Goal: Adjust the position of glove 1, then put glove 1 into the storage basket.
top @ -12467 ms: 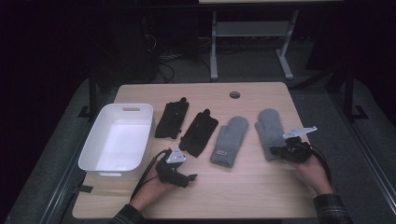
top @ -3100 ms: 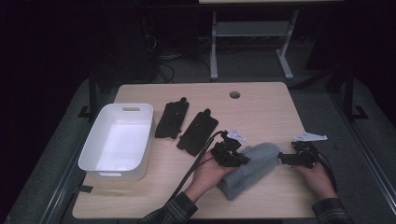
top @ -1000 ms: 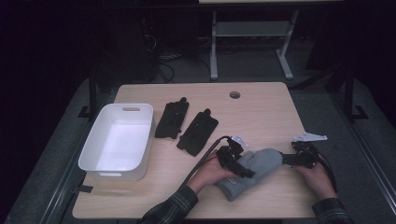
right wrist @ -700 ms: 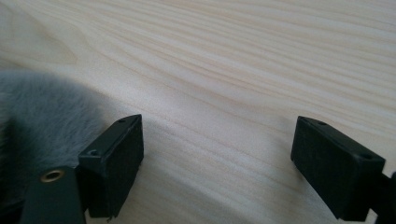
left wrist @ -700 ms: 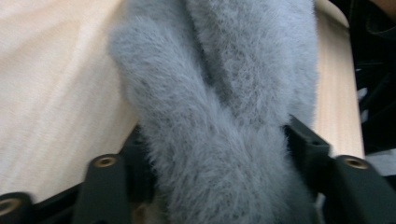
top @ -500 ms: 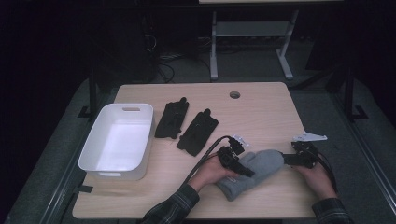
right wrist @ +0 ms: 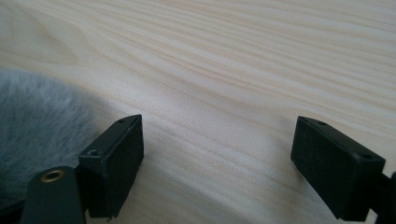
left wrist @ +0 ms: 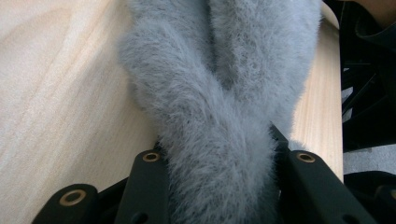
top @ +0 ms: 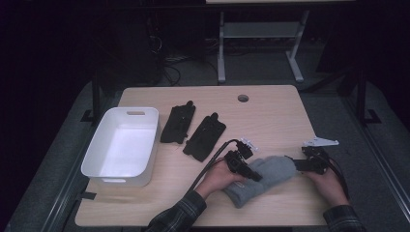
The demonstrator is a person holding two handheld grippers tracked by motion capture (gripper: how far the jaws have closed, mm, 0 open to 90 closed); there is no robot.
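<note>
The grey mittens [top: 263, 180] lie stacked at the table's near right. The left gripper [top: 247, 170], jaws just closing, is clamped on both; the right gripper [top: 295, 164] stands apart beside them. The under mitten could be dropped if lifted, fluffy pile being slippery.

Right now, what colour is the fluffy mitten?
Grey; the mitten shows best in the left gripper view.
</note>
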